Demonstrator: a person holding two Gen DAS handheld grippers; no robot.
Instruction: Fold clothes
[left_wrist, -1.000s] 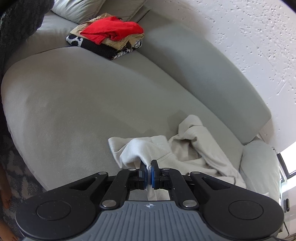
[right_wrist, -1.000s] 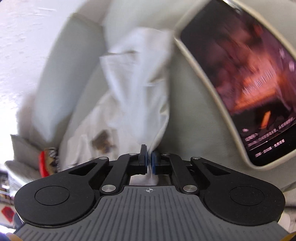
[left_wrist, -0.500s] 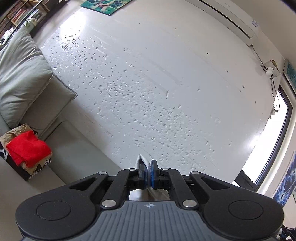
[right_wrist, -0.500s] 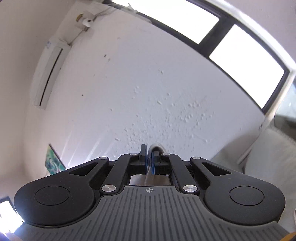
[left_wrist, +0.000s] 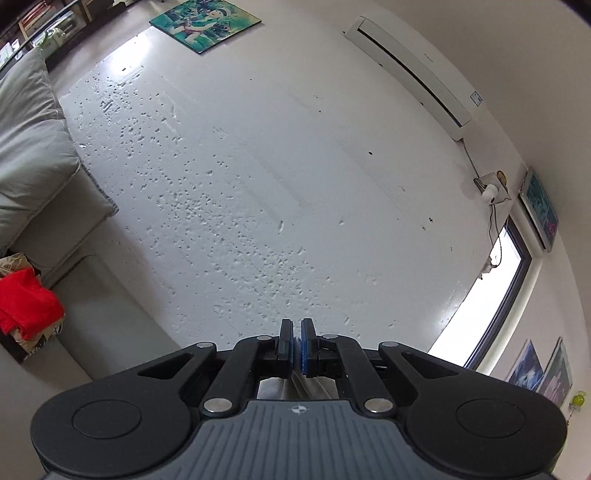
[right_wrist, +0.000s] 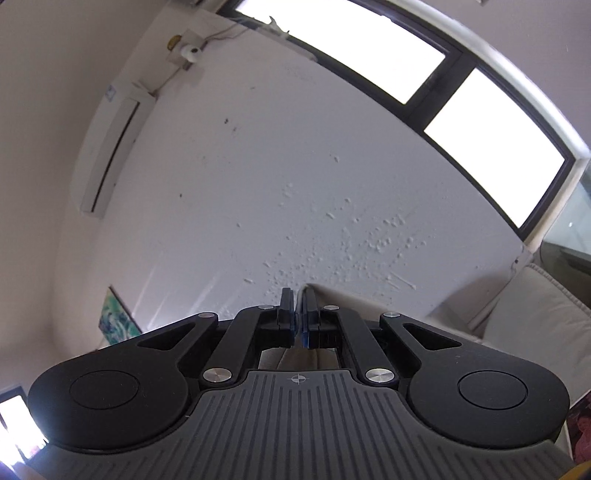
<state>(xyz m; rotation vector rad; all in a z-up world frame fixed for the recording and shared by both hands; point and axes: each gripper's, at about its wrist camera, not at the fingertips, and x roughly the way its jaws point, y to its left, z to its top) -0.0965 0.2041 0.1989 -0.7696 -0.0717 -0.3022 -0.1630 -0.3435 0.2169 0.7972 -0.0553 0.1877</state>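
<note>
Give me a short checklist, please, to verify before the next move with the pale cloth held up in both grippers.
1. Left gripper shut on the cloth: ok, fabric shows below the pads.
2. Right gripper shut on the cloth: ok, fabric passes between the fingers.
3. Cloth hangs flat, without a twist: cannot tell, both cameras point at the wall.
4. Free sofa space below for laying it down: cannot tell, only the backrest shows.
5. Folded pile, red garment on top, clear of the left gripper: ok, far to the side.
</note>
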